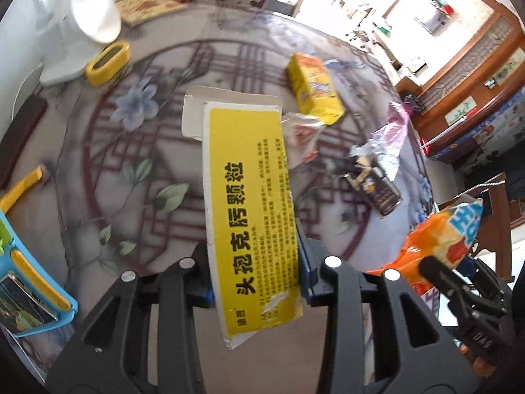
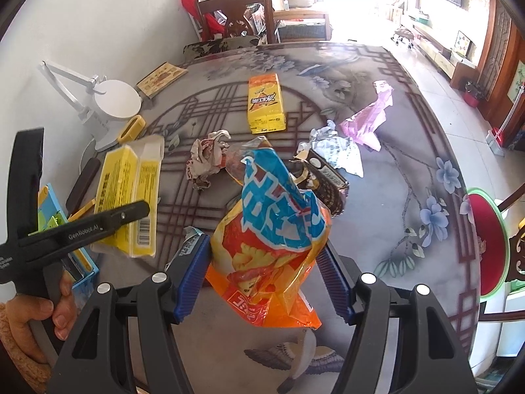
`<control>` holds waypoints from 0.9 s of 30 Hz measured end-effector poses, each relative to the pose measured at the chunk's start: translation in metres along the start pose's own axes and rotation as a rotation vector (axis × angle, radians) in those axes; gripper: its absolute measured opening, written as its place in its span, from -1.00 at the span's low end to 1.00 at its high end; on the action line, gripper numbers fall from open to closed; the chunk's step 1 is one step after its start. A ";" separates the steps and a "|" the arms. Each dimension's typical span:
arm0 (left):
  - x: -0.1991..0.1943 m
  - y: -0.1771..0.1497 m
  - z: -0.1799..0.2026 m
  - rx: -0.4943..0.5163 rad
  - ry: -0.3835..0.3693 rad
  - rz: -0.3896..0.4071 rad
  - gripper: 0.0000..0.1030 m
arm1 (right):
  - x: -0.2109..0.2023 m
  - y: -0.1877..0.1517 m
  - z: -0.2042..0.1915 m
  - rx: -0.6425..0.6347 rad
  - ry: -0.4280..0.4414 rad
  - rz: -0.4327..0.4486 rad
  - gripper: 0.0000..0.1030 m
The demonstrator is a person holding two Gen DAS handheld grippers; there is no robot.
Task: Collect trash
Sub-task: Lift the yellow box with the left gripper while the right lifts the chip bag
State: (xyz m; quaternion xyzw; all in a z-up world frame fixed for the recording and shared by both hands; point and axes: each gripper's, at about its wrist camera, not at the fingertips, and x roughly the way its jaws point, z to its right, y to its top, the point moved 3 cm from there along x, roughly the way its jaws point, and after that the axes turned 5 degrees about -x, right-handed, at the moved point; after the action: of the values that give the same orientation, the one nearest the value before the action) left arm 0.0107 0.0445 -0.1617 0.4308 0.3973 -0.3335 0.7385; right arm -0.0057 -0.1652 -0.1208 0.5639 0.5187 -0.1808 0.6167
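My left gripper [image 1: 254, 262] is shut on a long yellow medicine box [image 1: 249, 197], held up off the flowered table [image 2: 393, 197]. In the right wrist view the same box [image 2: 128, 177] hangs at the left under one of its fingers [image 2: 131, 211]. My right gripper [image 2: 264, 275] is shut on an orange and blue snack bag [image 2: 272, 216], also off the table. Loose on the table lie a yellow carton [image 2: 265, 101], crumpled paper [image 2: 206, 157], a dark brown carton [image 2: 328, 184], a silvery wrapper [image 2: 338, 151] and a pink plastic bag [image 2: 370, 118].
A white desk lamp [image 2: 111, 101] and a small yellow case [image 2: 131, 128] stand at the table's left by the wall. A blue and yellow tray [image 1: 32, 279] lies near the left edge. A wooden chair [image 2: 236, 13] is at the far side, a red stool [image 2: 485, 239] at the right.
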 end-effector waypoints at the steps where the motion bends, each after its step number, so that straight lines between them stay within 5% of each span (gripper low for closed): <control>1: -0.001 0.000 0.006 0.009 -0.004 0.006 -0.30 | -0.002 -0.001 0.002 0.003 -0.002 0.002 0.23; 27: 0.015 -0.027 0.105 0.118 -0.021 -0.009 -0.30 | -0.029 -0.024 0.094 0.092 -0.018 0.012 0.23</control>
State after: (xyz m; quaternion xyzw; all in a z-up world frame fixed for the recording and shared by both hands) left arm 0.0267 -0.0638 -0.1521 0.4681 0.3712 -0.3642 0.7145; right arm 0.0049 -0.2657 -0.1250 0.5931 0.5007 -0.2061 0.5958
